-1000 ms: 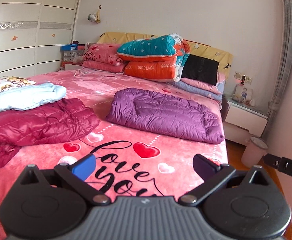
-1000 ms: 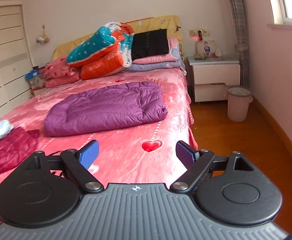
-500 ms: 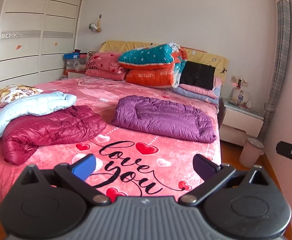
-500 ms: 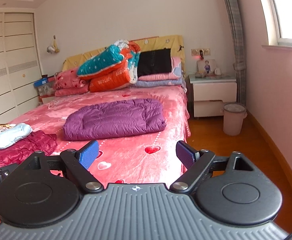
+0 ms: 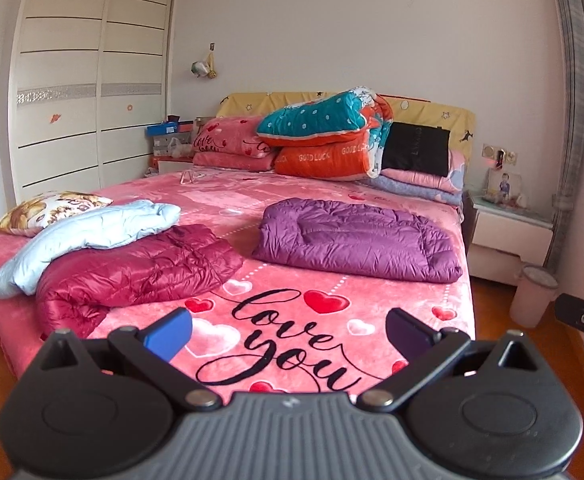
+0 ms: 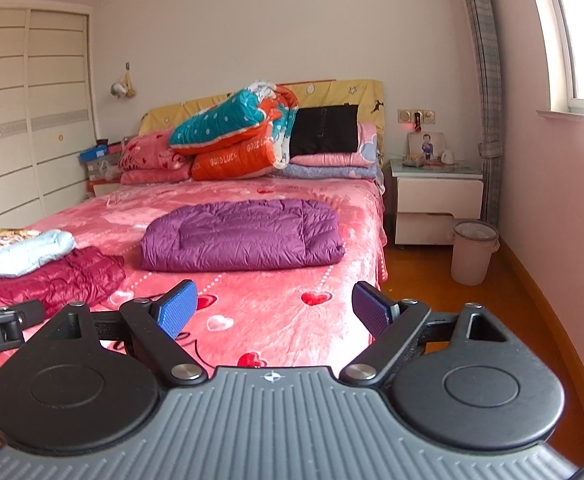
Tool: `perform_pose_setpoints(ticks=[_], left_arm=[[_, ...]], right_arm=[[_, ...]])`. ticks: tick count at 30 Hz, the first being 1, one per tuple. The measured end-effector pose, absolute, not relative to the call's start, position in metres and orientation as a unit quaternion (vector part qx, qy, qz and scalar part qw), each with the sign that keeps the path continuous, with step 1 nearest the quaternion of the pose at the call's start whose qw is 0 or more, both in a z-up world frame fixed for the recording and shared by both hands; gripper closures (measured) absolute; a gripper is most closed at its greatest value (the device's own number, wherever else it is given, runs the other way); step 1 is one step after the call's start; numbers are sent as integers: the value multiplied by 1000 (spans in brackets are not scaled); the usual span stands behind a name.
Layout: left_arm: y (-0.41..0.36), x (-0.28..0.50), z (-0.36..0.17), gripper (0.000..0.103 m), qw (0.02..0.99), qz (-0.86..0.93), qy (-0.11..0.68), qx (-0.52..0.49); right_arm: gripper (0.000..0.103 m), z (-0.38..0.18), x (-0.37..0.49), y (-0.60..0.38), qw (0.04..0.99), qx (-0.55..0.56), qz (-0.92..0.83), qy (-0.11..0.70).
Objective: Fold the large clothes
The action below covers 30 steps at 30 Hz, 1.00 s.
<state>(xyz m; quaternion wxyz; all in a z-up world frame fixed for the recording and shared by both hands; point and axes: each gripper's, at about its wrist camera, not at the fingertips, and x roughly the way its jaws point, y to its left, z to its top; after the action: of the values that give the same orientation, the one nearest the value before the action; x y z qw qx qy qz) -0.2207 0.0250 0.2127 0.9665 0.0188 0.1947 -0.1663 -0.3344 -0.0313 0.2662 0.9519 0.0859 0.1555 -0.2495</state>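
A purple down jacket lies folded into a flat rectangle on the right half of the pink bed. To its left a dark red down jacket lies rumpled, with a light blue jacket partly on top of it. My left gripper is open and empty, held back from the foot of the bed. My right gripper is open and empty too, also short of the bed's foot. Neither touches any garment.
Stacked quilts and pillows fill the head of the bed. A patterned cushion sits at the left edge. A white nightstand and a pink bin stand on the wooden floor to the right. Wardrobe doors line the left wall.
Both grippers have pulled back and risen away from the bed, so more of the room and floor shows. The jackets have not moved. Both stay open.
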Motion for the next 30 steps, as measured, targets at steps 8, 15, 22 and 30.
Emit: perform_pose_setpoints(ticks=[8,15,22,30], left_arm=[[19,-223,208,1,965,-173,192,36],[13,-226,205,1,963,-185,190,41],[10,-227,203,1,963,-188,188,42],[10,-223,196,1,960,-195,196,36]], right_arm=[[0,254,-328,-41,948,92,-254,170],[0,250,-327,-44,947,96,-254,173],[0,246,-325,-45,945,100,-255,180],[0,241,-321,-49,944,106,-254,182]])
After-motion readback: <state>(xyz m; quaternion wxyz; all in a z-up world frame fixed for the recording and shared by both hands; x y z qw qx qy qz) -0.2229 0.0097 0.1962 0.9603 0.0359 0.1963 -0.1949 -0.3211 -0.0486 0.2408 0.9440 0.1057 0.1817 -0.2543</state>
